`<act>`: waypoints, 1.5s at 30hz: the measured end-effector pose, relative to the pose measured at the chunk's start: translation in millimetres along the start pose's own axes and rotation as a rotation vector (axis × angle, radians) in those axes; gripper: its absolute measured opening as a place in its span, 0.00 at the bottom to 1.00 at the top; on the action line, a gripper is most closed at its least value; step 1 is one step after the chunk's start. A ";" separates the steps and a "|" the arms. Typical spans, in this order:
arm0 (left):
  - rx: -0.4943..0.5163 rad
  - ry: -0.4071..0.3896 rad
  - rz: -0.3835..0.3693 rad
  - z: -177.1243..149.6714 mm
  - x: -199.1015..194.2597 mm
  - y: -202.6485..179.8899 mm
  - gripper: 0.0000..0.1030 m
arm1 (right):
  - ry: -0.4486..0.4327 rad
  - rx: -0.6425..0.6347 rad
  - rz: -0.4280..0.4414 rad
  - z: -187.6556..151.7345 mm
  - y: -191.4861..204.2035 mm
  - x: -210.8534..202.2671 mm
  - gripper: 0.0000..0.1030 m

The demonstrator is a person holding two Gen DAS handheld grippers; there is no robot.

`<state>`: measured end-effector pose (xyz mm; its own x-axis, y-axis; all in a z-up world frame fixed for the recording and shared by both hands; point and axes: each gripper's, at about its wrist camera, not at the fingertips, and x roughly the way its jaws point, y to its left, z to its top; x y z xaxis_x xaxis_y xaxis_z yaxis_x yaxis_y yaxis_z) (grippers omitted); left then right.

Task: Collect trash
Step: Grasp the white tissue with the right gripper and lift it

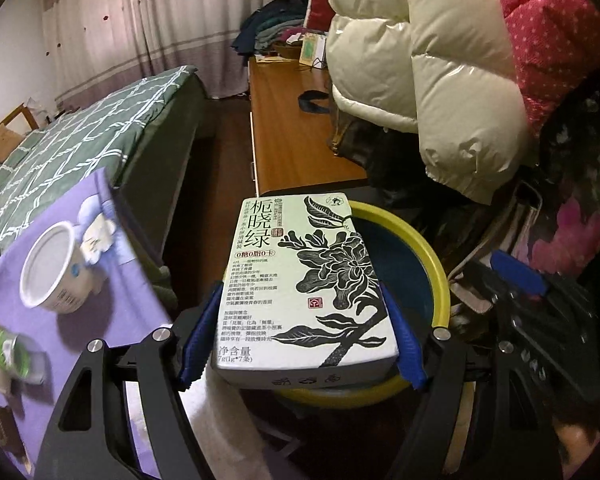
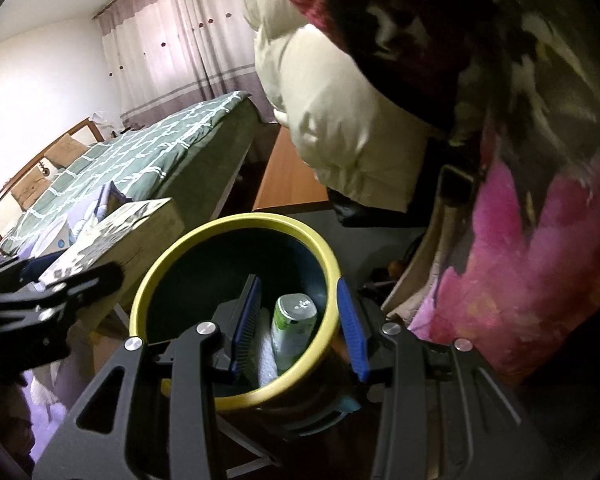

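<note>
A pale green tea box (image 1: 300, 272) with a black flower print sits between the blue pads of my left gripper (image 1: 300, 292), which is shut on its sides. The box hangs over a yellow-rimmed bin (image 1: 436, 264) with a dark blue inside. My right gripper (image 2: 298, 284) is shut on the bin's rim (image 2: 236, 222), one finger inside and one outside the wall. A green-and-white can (image 2: 294, 328) and a white tissue (image 2: 266, 356) lie in the bin. In the right wrist view the box (image 2: 132, 224) and left gripper (image 2: 56, 276) are at the left.
A purple-clothed table (image 1: 112, 280) at the left carries a tipped white cup (image 1: 56, 268) and a green-and-white wrapper (image 1: 16, 356). Behind are a green checked bed (image 1: 80, 132) and a long wooden cabinet (image 1: 292, 120). Puffy coats (image 1: 440, 80) hang close on the right.
</note>
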<state>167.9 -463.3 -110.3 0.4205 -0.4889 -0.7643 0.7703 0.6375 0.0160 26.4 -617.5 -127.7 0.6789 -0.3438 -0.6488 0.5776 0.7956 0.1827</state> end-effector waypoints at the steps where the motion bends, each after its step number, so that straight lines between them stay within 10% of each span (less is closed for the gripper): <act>1: 0.003 -0.005 0.010 2.3 2.5 -1.9 0.78 | 0.000 0.001 -0.002 0.2 -1.2 -0.1 0.39; 16: -0.123 -0.134 0.072 -36.6 -103.6 65.8 0.91 | -0.002 -0.053 0.034 -5.2 30.5 -9.7 0.43; 31: -0.361 -0.232 0.322 -138.7 -222.9 191.5 0.91 | 0.038 -0.208 0.200 -23.3 123.8 -29.6 0.43; 45: -0.449 -0.249 0.391 -186.7 -254.9 224.9 0.91 | 0.182 -0.278 0.261 -49.1 168.7 -6.9 0.43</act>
<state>144.4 -84.2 -32.3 0.7696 -0.2593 -0.5835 0.2850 0.9572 -0.0495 96.9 -456.4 -128.7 0.6805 -0.0386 -0.7317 0.2350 0.9573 0.1681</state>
